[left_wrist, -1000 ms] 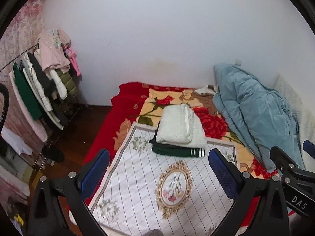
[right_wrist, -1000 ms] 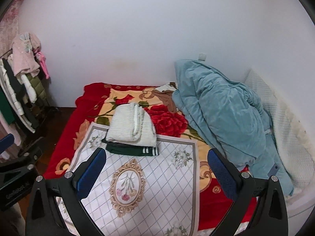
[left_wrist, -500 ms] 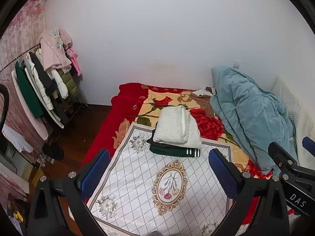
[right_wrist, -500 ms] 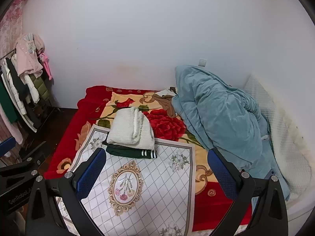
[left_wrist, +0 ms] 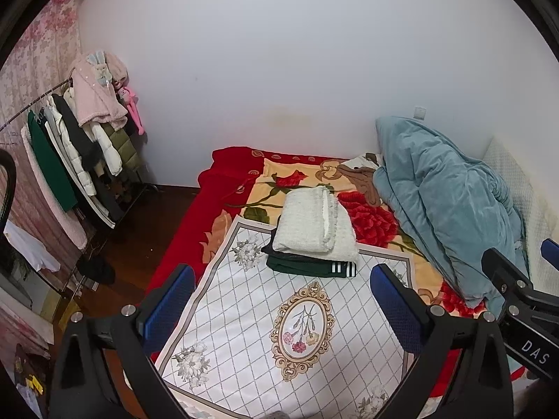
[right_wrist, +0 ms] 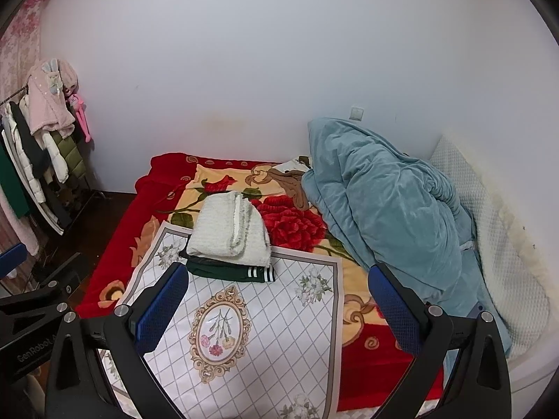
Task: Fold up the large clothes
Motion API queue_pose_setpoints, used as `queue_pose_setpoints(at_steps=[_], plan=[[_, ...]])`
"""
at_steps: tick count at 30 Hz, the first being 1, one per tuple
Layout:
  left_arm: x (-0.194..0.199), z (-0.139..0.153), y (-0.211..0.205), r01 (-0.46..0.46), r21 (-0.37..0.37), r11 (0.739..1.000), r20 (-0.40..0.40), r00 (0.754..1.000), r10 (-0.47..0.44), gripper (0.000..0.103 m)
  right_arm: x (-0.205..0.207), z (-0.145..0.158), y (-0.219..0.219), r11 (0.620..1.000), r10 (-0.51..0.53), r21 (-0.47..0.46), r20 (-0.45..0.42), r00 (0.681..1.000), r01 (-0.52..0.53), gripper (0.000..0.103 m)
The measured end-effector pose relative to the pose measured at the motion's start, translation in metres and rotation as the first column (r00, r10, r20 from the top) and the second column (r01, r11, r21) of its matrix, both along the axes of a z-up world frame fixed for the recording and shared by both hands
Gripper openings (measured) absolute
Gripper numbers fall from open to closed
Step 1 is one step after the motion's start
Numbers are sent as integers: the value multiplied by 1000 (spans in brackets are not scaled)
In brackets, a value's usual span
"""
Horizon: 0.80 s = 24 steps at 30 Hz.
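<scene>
A folded white knit garment lies on top of a folded dark green garment with white stripes, stacked at the far edge of a white floral mat on the bed. The stack also shows in the right wrist view, with the white garment above the green one. My left gripper is open and empty, held above the mat, short of the stack. My right gripper is open and empty, also above the mat.
A red rose blanket covers the bed. A bunched teal duvet lies at the right by a white pillow. A clothes rack with hanging coats stands at the left over dark wood floor. The wall is behind.
Both grippers have pulled back and up from the bed, so the stack and mat look smaller and farther. Both stay open and empty.
</scene>
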<state>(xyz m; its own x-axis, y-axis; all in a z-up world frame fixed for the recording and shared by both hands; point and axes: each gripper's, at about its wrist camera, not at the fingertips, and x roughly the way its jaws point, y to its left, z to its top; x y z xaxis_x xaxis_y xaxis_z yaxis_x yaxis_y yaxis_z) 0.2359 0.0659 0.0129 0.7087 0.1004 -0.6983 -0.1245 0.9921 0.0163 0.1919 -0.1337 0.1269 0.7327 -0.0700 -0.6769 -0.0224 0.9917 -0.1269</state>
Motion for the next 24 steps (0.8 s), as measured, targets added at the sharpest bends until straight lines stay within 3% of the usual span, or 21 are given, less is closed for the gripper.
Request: queue_pose_setpoints(at_steps=[24], plan=[[1, 10, 4, -6, 5, 1000, 7, 1000, 6, 102, 8, 1, -5, 1000, 2, -6, -2, 1000, -2, 103]])
